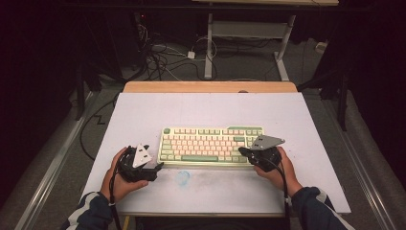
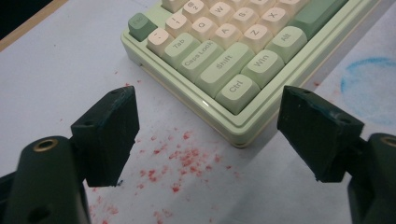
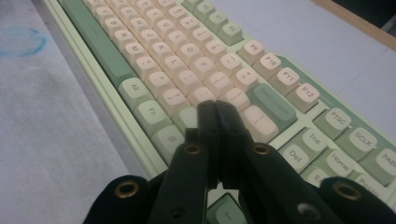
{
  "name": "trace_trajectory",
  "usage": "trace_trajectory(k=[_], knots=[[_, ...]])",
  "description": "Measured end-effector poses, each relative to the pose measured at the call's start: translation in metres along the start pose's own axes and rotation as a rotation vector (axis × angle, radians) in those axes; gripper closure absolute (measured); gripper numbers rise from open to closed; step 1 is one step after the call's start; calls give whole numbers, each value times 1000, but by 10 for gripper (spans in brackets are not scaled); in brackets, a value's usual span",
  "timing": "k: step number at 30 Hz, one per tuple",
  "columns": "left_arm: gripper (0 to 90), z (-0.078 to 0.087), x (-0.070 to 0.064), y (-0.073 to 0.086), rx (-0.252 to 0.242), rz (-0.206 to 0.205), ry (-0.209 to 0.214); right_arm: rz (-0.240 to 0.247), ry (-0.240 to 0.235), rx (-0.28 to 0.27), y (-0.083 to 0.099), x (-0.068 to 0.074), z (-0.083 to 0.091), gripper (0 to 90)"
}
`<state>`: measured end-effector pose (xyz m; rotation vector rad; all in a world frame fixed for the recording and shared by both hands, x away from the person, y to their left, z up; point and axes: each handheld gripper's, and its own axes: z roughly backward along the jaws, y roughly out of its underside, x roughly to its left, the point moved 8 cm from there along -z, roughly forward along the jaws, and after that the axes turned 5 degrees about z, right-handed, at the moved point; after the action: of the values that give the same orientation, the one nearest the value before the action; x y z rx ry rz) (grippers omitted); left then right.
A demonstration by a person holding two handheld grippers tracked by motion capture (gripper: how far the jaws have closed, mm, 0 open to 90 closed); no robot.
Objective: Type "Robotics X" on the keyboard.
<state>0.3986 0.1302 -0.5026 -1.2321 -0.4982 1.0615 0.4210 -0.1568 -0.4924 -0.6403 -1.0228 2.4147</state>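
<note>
Poking keys on pastel green-and-cream mechanical keyboard (image 1: 210, 144): right gripper (image 3: 215, 108) clenched into single tip for pressing, left gripper (image 2: 205, 116) released, flanking corner to steady it

Open tabletop (image 1: 143, 115) around keyboard (image 1: 210, 143)

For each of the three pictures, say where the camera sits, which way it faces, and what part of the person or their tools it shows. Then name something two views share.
High view: above the person's side, looking forward and down on the table; both forearms, left claw and right claw show.
Left gripper view: rides the left claw, jaws wide apart, facing the keyboard at its Ctrl corner.
Right gripper view: rides the right claw, jaws together over the keys near the keyboard's right end.
Shared: both gripper views show the blue smudge.
</note>
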Motion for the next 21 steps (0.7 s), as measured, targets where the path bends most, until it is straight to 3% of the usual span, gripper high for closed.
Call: trace_trajectory(k=[6,13,17,20,21], knots=[[197,1,-1,0,3,-7,2,2,1,22,1,-2,-7,900],[206,5,-2,-5,-10,20,13,-4,6,44,7,-4,-12,900],[299,13,-4,-10,-23,59,26,-4,7,45,10,-3,-14,900],[451,19,-6,-11,-15,67,41,-7,5,42,10,-3,-14,900],[538,20,-6,-12,-5,72,48,-9,5,40,10,-4,-14,900]])
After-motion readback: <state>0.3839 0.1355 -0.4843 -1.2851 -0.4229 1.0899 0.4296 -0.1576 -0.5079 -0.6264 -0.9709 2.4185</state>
